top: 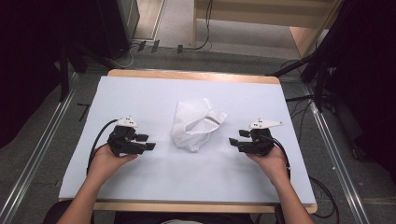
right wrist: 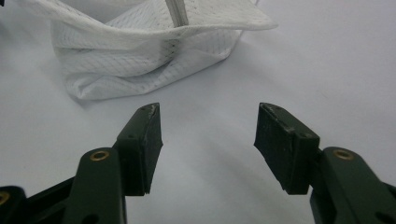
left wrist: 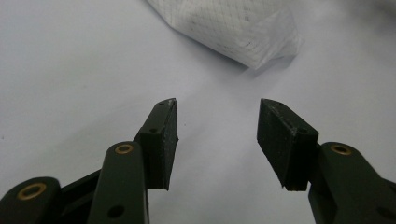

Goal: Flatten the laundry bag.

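White mesh fabric, crumpled into a loose pouch-like bag (top: pixel 196 123), lies on the pale sheet-covered counter (top: pixel 140 93), midway between the two tools and touching neither. No brand, label or writing can be read on it or anywhere on the sheet.

Seen from above, the left tool (top: pixel 150 142) rests low over the counter just left of the bag, its jaws pointing at it; the right tool (top: pixel 234 141) mirrors it just beyond the bag's other side. Both are released: in each gripper view the black jaws stand apart with bare counter between the pads.

In the left gripper view (left wrist: pixel 217 135) a folded corner of the mesh bag (left wrist: pixel 233 28) lies ahead and slightly right of the jaws, near but apart. In the right gripper view (right wrist: pixel 208 140) the bag (right wrist: pixel 140 51) sits ahead and left, its open rim sagging, with a thin white strip along it. Nothing stands between either tool and the fabric.

Past the counter's far wooden edge, cables (top: pixel 140 46) trail across the grey floor.
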`<action>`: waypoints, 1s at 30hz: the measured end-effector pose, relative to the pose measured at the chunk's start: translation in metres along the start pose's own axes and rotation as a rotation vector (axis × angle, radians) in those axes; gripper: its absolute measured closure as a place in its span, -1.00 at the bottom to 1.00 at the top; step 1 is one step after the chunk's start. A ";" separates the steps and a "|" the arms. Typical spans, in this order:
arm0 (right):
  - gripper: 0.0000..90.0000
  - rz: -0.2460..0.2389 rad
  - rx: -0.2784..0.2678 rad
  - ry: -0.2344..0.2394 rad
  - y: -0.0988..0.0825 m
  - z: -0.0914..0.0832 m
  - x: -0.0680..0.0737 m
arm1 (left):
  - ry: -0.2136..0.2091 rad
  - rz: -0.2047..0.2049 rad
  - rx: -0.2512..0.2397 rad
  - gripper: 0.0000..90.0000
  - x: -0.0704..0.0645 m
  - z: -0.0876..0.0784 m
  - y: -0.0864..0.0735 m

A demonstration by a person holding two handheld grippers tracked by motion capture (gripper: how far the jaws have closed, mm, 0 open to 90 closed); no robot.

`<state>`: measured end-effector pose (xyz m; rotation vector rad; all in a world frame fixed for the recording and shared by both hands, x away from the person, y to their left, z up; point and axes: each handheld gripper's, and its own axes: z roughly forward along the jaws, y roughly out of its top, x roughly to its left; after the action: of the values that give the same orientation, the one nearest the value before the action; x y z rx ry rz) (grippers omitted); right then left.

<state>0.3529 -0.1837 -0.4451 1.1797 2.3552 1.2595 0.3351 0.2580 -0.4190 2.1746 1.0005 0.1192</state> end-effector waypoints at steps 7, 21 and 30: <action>0.06 0.009 0.018 0.007 0.001 0.001 0.002 | 0.005 0.014 0.002 -0.04 -0.002 0.004 0.001; 0.15 0.032 0.019 -0.003 0.002 -0.003 0.006 | -0.009 0.023 -0.005 -0.15 0.000 0.008 0.005; 0.18 0.026 0.007 -0.016 0.003 -0.005 0.008 | -0.016 0.032 -0.008 -0.17 -0.002 0.011 0.006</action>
<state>0.3465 -0.1799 -0.4386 1.2216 2.3428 1.2462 0.3418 0.2477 -0.4226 2.1810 0.9554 0.1204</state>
